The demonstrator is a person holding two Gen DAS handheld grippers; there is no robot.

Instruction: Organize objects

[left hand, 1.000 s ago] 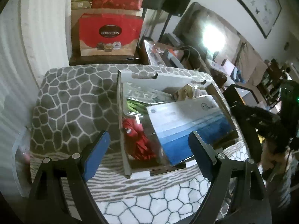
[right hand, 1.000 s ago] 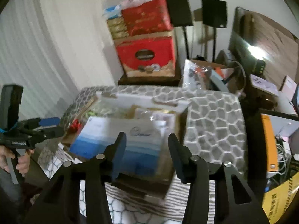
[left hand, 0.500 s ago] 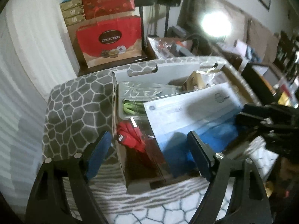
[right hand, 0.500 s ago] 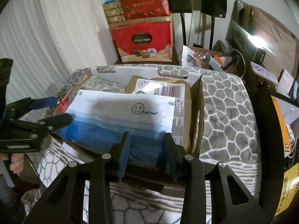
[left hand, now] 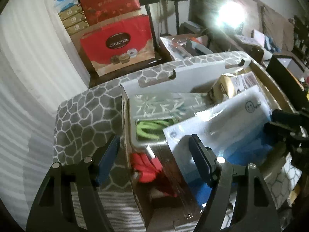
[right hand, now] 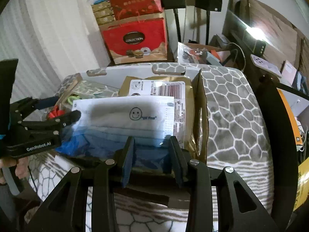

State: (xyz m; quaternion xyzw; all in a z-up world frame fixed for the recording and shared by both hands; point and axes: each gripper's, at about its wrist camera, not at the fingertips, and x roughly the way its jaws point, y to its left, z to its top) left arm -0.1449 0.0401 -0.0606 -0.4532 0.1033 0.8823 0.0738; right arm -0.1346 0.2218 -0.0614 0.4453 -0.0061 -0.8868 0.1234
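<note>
An open cardboard box (right hand: 199,104) stands on a stone-patterned cover (right hand: 231,106). On top lies a white and blue pack of face masks (right hand: 123,119) with a smiley print, also in the left wrist view (left hand: 227,133). Under it are a gold pouch (right hand: 154,87), a pack with green items (left hand: 152,127) and a red item (left hand: 148,168). My right gripper (right hand: 152,158) is open, its fingers at the near edge of the mask pack. My left gripper (left hand: 154,158) is open, straddling the box's left wall above the red item; it shows at the left of the right wrist view (right hand: 58,110).
Red gift bags and boxes (right hand: 135,36) are stacked behind the box by a white curtain. Black speaker stands (right hand: 206,9), a cluttered side table (right hand: 199,54) and a dark cabinet (right hand: 270,96) stand at the back and right.
Both grippers moved in on the box. The right gripper narrowed and reached the near edge of the mask pack. The left gripper came over the box's left wall.
</note>
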